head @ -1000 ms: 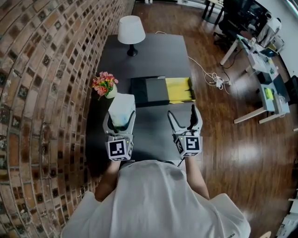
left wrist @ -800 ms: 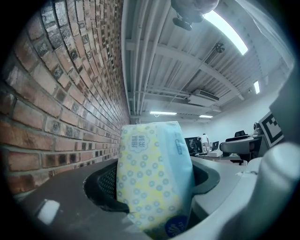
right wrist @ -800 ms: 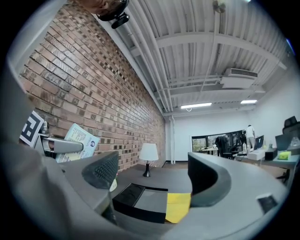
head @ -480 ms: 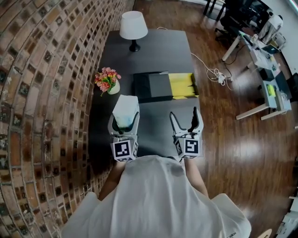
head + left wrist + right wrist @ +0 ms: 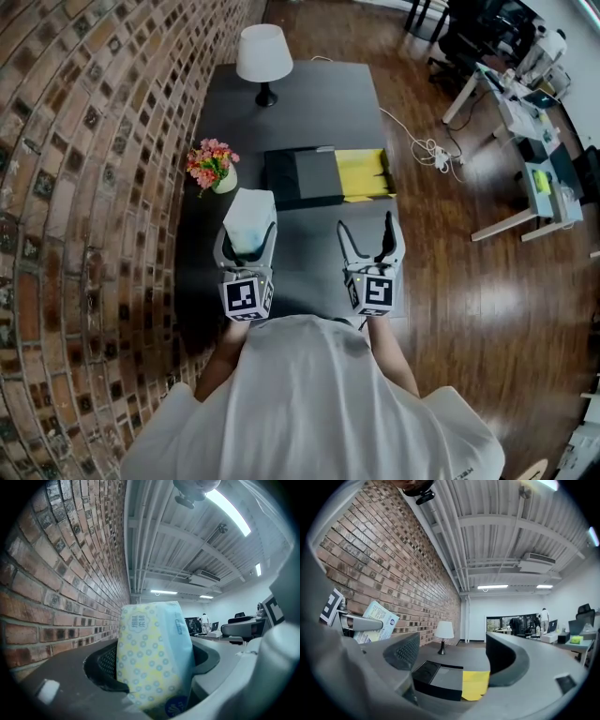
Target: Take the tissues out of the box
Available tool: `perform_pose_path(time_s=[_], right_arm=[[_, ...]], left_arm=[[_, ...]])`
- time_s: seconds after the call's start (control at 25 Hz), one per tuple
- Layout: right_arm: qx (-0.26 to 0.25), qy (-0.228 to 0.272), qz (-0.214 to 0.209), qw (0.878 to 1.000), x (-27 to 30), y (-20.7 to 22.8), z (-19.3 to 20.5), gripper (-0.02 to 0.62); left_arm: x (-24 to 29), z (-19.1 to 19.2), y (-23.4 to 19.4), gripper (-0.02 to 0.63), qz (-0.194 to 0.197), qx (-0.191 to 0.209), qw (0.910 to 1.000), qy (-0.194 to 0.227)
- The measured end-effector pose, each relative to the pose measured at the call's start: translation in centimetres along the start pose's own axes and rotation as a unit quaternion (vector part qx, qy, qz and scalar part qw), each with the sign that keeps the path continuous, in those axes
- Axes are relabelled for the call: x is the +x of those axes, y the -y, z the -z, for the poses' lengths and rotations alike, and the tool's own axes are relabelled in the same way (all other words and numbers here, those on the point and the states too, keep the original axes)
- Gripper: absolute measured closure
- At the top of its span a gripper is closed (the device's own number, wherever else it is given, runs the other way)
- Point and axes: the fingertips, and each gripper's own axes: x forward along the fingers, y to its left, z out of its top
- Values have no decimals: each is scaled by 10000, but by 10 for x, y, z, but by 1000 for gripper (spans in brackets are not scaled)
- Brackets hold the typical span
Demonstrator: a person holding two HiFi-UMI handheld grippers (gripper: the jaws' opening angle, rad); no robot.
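A soft tissue pack [image 5: 248, 216], white and pale blue with yellow dots, stands upright between the jaws of my left gripper [image 5: 246, 234], which is shut on it. The left gripper view shows the pack [image 5: 152, 653] filling the gap between the jaws. The black box [image 5: 323, 176] with its yellow flap lies open on the dark table just beyond both grippers. My right gripper [image 5: 366, 225] hovers to the right of the pack. Its jaws stand apart, closing a little, with nothing between them. Past them the box [image 5: 440, 679] shows.
A white lamp [image 5: 262, 54] stands at the far end of the dark table [image 5: 319, 94]. A small vase of pink flowers [image 5: 211, 164] sits near the brick wall [image 5: 84, 187] on the left. A cable and office desks [image 5: 525, 141] are on the wooden floor to the right.
Both grippers stay in nearly the same place over the table's near end. The pack remains in the left gripper. The head view has shifted slightly.
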Motion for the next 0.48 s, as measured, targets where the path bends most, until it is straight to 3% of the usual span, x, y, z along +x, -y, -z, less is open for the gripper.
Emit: perform_pose_path(time_s=[0.2,0.48], right_arm=[[21,10,-177,9998,5,-6,0,158],[8,-7,-110,9999,12,-1,0,158]], left_arm=[[3,2,-3,233,42,-43,10000,-36],[8,7,-6,233,75,-48,9999,-133]])
